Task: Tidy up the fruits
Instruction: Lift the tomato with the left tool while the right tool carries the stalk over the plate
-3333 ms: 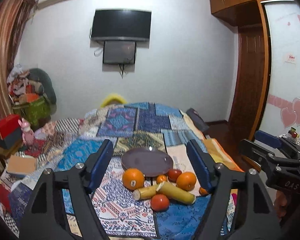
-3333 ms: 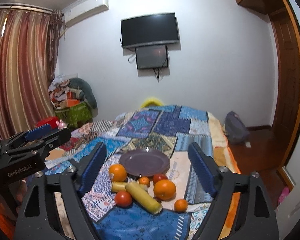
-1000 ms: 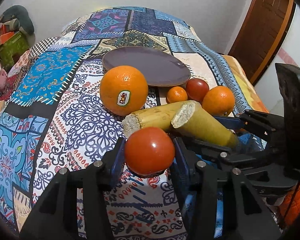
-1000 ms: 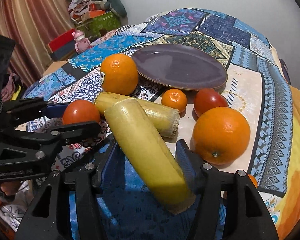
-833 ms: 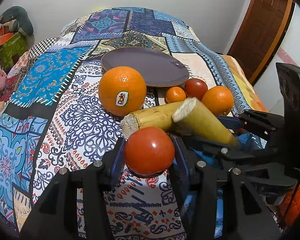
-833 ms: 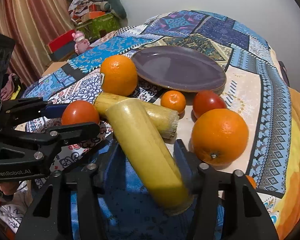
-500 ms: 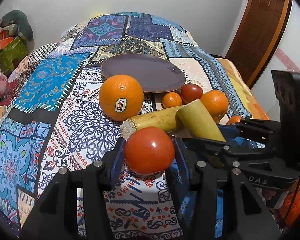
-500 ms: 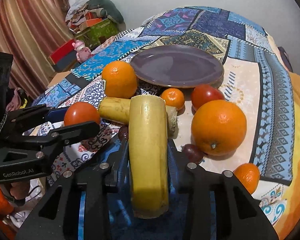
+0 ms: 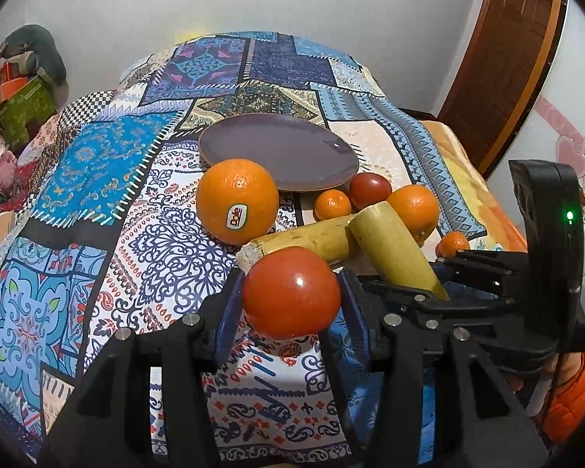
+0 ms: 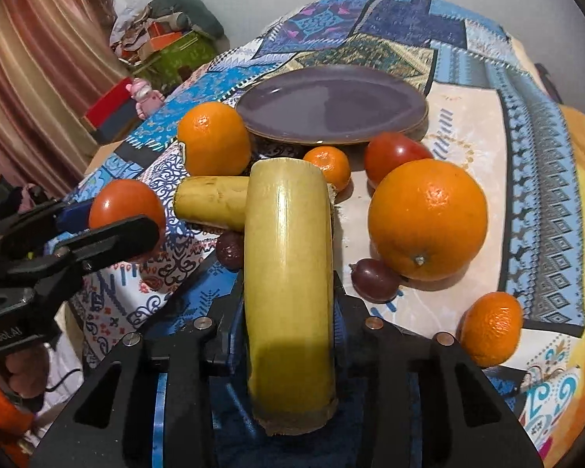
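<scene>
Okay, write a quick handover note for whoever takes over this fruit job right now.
Left tool: shut on a tomato.
Right tool: shut on a yellow stalk, pointing toward the plate.
On the quilt, near the plate: a second stalk, two big oranges, two small oranges, another tomato, two dark small fruits.
Done: both pieces gripped; nothing on the plate.
Left: probably put these two on the plate, then the rest.
</scene>
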Demonstrator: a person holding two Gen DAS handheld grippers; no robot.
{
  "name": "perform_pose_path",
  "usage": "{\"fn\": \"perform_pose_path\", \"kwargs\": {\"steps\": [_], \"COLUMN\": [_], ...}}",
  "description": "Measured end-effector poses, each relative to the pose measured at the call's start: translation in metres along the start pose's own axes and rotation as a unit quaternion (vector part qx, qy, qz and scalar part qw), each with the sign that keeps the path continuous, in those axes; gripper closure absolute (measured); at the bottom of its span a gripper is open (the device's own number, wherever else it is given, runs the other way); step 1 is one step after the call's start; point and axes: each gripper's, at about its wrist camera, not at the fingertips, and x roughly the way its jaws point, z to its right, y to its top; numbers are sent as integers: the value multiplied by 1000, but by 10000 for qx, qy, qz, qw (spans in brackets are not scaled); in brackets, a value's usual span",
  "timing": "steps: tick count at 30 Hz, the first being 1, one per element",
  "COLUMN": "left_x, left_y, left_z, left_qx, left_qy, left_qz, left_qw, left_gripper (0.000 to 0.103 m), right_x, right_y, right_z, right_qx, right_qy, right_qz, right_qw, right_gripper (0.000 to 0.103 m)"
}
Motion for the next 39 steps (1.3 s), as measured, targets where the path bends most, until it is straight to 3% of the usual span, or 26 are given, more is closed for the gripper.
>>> {"fn": "perform_pose_path", "kwargs": {"steps": [5, 22, 31, 39], "left_x": [-6, -33, -16, 15], "left_y": [4, 51, 93, 126], "left_z": [0, -7, -19, -37], "left_qx": [-9, 27, -11, -55], "left_qy": [27, 187, 294, 339], "left_qz": [76, 736, 910, 821], "left_qw": [10000, 9971, 9954, 9960], "left_gripper": [55, 55, 55, 55], "right_x": [-7, -51, -53, -38], "right_y": [2, 44, 84, 121], "right_z": [-4, -10, -2, 12], "right_qx": [44, -120, -187, -278], "right_qy": [171, -164, -429, -666], "right_qz": [77, 871, 1195, 1254], "right_qw": [9998, 9960, 9917, 9895], "right_gripper": [69, 69, 69, 69]}}
